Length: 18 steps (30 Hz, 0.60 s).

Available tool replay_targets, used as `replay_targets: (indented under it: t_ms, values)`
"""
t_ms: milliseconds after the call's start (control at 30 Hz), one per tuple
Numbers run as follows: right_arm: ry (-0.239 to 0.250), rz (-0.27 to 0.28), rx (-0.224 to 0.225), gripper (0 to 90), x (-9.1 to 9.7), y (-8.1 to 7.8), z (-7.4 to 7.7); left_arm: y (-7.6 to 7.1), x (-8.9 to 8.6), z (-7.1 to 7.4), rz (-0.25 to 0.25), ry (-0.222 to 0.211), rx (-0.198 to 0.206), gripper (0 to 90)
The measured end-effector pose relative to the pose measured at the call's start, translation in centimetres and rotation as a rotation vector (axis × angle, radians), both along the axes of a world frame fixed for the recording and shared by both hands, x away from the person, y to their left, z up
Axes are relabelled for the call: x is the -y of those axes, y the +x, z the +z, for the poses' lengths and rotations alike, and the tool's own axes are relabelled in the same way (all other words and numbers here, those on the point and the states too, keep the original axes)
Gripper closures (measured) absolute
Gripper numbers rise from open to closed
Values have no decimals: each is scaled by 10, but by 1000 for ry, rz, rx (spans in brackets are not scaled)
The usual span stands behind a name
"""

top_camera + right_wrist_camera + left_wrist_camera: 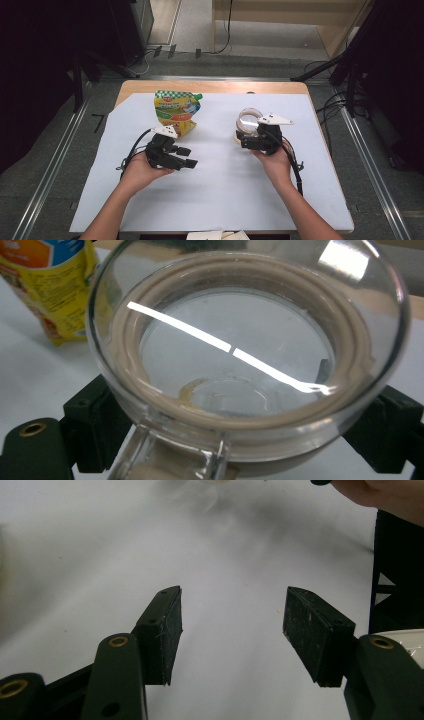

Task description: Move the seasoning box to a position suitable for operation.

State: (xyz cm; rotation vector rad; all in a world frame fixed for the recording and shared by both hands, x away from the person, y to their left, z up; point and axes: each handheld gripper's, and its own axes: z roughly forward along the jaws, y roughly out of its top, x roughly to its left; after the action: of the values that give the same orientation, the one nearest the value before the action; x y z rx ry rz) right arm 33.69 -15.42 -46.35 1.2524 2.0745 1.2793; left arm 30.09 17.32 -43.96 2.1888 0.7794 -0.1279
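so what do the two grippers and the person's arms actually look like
Both are black handheld units. The left gripper has two flat, rectangular jaw pads on arms with brass-coloured rivets, a white plate on top and a black cable looping behind. The right gripper carries a pale three-cornered plate with small dark dots, and its black cable trails along the forearm. Both forearms are bare, with no sleeves or gloves in view.

High view overhead, facing table (225, 200); gripper views close (sharing white sheet).

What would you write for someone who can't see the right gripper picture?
A clear glass lid with a beige ring sits clamped between the right gripper's two black jaws. A yellow pouch stands on the white table behind it.
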Motion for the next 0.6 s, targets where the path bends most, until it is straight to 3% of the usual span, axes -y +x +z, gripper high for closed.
replay_targets:
  t_ms: [267, 600]
  values:
    - [-18, 96, -19, 119, -20, -25, -7, 6, -2, -1, 14, -6, -15, 420]
    - [-25, 205, -16, 119, -45, -45, -11, 8, -3, -1, 16, 2, -14, 421]
